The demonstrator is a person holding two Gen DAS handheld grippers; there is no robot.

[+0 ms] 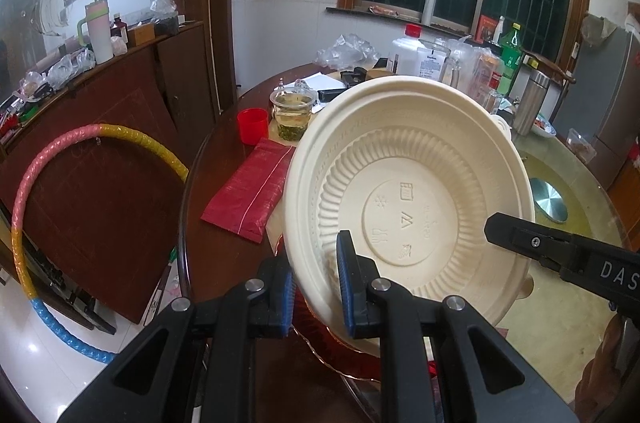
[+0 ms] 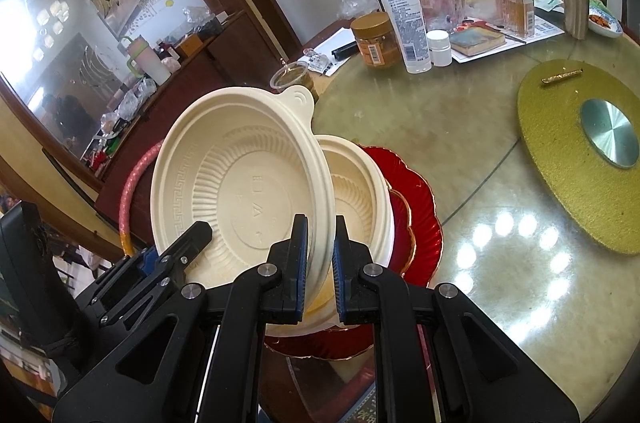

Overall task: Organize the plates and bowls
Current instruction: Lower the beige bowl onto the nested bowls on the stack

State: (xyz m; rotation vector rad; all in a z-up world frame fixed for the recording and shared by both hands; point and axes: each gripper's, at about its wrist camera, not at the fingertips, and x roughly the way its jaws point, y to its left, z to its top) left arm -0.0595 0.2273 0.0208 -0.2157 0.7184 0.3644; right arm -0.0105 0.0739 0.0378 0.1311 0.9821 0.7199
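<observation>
Left tongs (image 1: 314,283) at 6 o'clock are clamping the tilted cream bowl (image 1: 408,191) by its rim.

Right tongs (image 2: 320,263) are gripping its opposite rim; lowering it level should nest it into the bowl (image 2: 356,191) on red plates (image 2: 420,219).

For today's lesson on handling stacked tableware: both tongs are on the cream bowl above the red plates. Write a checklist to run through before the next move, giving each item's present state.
1. Left tongs clamped on the cream bowl rim: ok.
2. Right tongs clamped on the opposite rim: ok.
3. Bowl level: not ok, it is tilted steeply, showing its inside to both cameras.
4. Second cream bowl seated on the red plates: ok.
5. Held bowl fully apart from the second bowl: cannot tell, their rims overlap in the right wrist view.
6. Table bare beside the plates: ok.
</observation>
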